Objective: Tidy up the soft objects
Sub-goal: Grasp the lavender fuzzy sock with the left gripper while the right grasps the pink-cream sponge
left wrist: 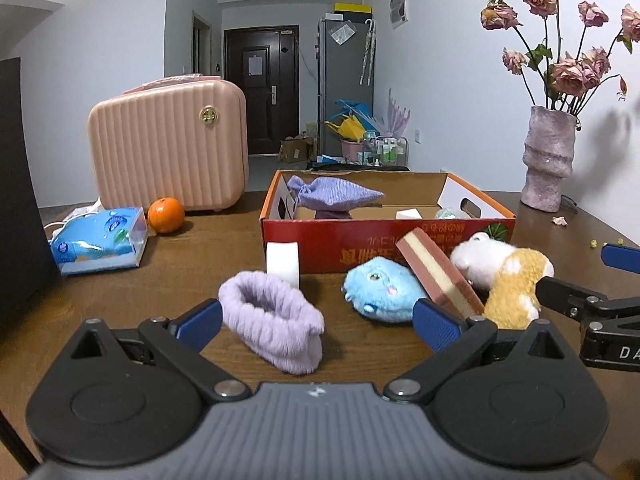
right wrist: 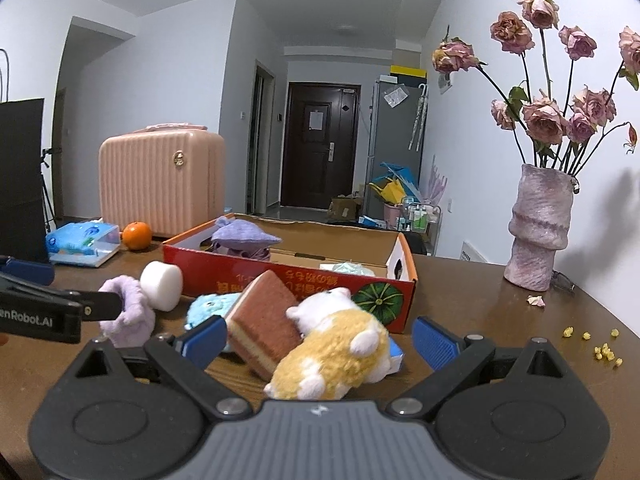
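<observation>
A fluffy lilac headband (left wrist: 272, 322) lies on the brown table between the fingers of my open left gripper (left wrist: 318, 326). Beside it sit a blue plush (left wrist: 380, 292), a pink-and-cream sponge (left wrist: 438, 276) and a white-and-yellow plush hamster (left wrist: 506, 276). My right gripper (right wrist: 320, 338) is open around that hamster (right wrist: 336, 350), with the sponge (right wrist: 264, 328) leaning at its left finger. A white foam roll (right wrist: 162, 286) stands by the red cardboard box (right wrist: 304, 284), which holds a lilac drawstring pouch (right wrist: 244, 236) and a pale green item (right wrist: 348, 268).
A pink ribbed case (left wrist: 168, 148), an orange (left wrist: 166, 209) and a blue tissue pack (left wrist: 100, 240) stand at the back left. A vase of dried roses (right wrist: 538, 228) is at the right, with yellow crumbs (right wrist: 600, 348) on the table near it. A black panel (left wrist: 16, 184) bounds the left edge.
</observation>
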Demonstrator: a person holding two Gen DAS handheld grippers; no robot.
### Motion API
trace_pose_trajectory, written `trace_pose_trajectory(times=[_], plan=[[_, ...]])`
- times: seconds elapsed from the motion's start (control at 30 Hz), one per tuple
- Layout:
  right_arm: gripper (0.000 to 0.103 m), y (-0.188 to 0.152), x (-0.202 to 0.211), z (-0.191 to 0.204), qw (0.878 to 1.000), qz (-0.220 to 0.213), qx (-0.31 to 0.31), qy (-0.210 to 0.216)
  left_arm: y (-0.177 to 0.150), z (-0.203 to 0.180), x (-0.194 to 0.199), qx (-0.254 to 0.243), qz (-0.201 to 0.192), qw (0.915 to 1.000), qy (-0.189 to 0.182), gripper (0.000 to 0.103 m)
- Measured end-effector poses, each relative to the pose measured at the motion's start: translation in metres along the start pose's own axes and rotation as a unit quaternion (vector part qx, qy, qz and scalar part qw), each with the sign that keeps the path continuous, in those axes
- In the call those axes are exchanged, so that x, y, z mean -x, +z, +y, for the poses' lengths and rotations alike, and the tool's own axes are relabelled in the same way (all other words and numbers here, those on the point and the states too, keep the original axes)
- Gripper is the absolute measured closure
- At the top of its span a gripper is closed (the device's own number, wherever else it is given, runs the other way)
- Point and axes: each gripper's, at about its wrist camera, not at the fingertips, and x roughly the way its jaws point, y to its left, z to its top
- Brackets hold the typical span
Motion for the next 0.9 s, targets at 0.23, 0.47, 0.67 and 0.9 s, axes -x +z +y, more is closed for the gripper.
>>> trace_pose_trajectory(times=[0.23, 0.47, 0.67, 0.9], plan=[[0.004, -0.005, -0.002, 0.003, 1.000, 0.006, -0.001, -0.003, -0.004, 0.009, -0.001, 0.009, 0.002, 0.9999, 0.006, 0.000], [0.004, -0.007, -0.008, 0.000, 1.000, 0.009, -0.009, -0.014, -0.005, 0.023, -0.028, -0.005, 0.016, 0.9996, 0.021, 0.000], [0.004, -0.010, -0.013, -0.001, 1.000, 0.012, -0.011, -0.026, -0.007, 0.032, -0.063, -0.028, 0.032, 0.9988, 0.027, 0.000], [0.004, -0.014, -0.021, -0.002, 0.999, 0.018, -0.015, -0.043, -0.005, 0.041, -0.094, -0.014, 0.057, 0.9982, 0.016, 0.000]])
